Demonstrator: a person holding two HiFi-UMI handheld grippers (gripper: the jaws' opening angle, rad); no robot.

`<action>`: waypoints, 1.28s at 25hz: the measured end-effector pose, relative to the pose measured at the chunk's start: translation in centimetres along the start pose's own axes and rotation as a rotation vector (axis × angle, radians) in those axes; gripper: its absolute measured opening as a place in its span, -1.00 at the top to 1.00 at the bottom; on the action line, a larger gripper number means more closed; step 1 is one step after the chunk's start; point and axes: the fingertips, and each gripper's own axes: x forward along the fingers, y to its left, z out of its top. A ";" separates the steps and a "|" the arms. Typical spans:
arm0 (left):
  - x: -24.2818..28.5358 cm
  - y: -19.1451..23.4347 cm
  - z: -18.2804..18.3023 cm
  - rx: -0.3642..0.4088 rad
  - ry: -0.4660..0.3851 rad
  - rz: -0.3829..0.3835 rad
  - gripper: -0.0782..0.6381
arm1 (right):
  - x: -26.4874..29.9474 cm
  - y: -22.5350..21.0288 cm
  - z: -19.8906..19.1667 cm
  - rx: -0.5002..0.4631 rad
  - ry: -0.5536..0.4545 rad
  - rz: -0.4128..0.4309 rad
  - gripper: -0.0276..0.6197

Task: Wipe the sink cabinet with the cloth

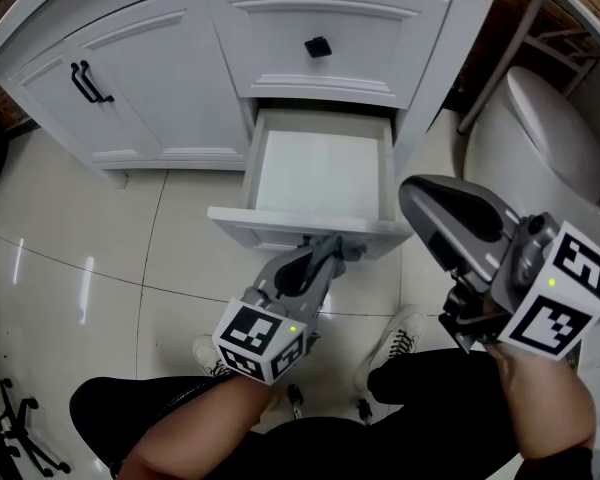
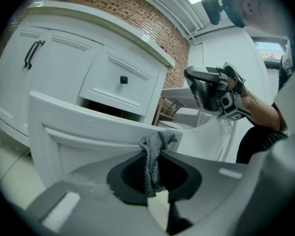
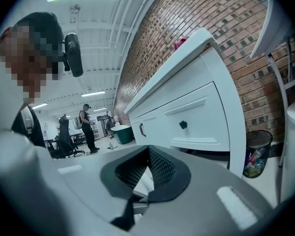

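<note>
The head view looks steeply down on the open drawer (image 1: 320, 168) from above. The left gripper view sits low, close against the drawer front, tilted upward. The right gripper view faces the cabinet (image 3: 196, 102) from farther off; all three share it.

Open drawer (image 1: 302, 224) proud of sink cabinet (image 1: 160, 83)

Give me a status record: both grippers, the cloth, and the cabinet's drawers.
left gripper: shut on the grey knitted cloth
cloth position: bunched at the top edge of the open drawer's front panel
right gripper: shut, nothing between the jaws, held to the right, clear of the cabinet
white sink cabinet: door with black handle closed
white lower drawer: open, interior looks empty
upper drawer with black knob: closed
</note>
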 end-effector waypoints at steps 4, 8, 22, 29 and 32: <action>-1.7 1.9 0.8 -0.001 -0.032 0.054 0.67 | 1.6 1.3 0.1 -0.004 0.009 0.034 0.90; -3.7 4.3 1.0 -0.012 -0.055 0.123 0.67 | 3.0 2.4 -0.3 -0.023 0.034 0.058 0.90; -9.4 12.6 2.0 -0.092 -0.121 0.332 0.67 | 3.9 3.1 -1.0 -0.039 0.057 0.043 0.90; -10.2 13.2 2.2 -0.081 -0.125 0.355 0.67 | 3.1 2.6 -0.9 -0.038 0.050 0.035 0.90; -10.2 12.4 2.0 -0.054 -0.113 0.345 0.67 | 2.6 2.3 -0.8 -0.037 0.042 0.026 0.90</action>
